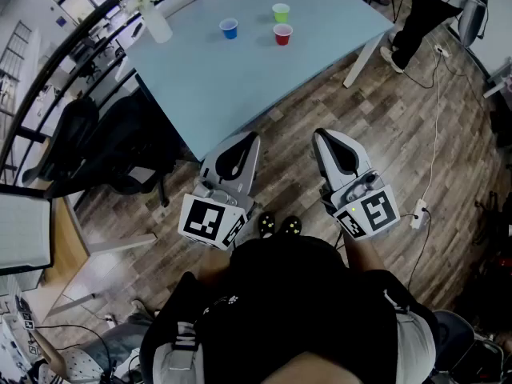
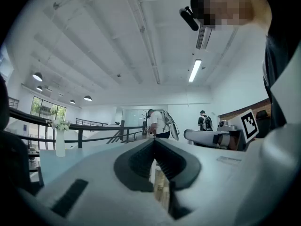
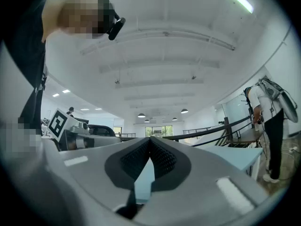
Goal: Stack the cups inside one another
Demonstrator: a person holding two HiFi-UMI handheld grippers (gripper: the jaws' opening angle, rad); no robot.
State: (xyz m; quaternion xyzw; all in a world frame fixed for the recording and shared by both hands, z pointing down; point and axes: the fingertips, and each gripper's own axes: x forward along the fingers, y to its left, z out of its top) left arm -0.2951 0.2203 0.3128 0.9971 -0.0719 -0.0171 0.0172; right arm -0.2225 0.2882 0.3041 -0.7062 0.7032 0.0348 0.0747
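Note:
Three small cups stand apart and upright on the far part of the pale blue table (image 1: 240,86): a blue cup (image 1: 230,28), a green cup (image 1: 281,12) and a red cup (image 1: 283,34). Both grippers hang over the wooden floor on my side of the table's near edge, well short of the cups. My left gripper (image 1: 245,139) points toward the table corner, its fingertips touching and nothing held (image 2: 154,143). My right gripper (image 1: 323,135) is beside it, also shut and empty (image 3: 150,140). Neither gripper view shows a cup.
A clear vase of flowers (image 1: 155,21) stands at the table's far left. Black chairs (image 1: 104,146) crowd the table's left side. A white table leg (image 1: 364,58) and a standing person's legs (image 1: 420,14) are at the right. A cable and power strip (image 1: 418,214) lie on the floor.

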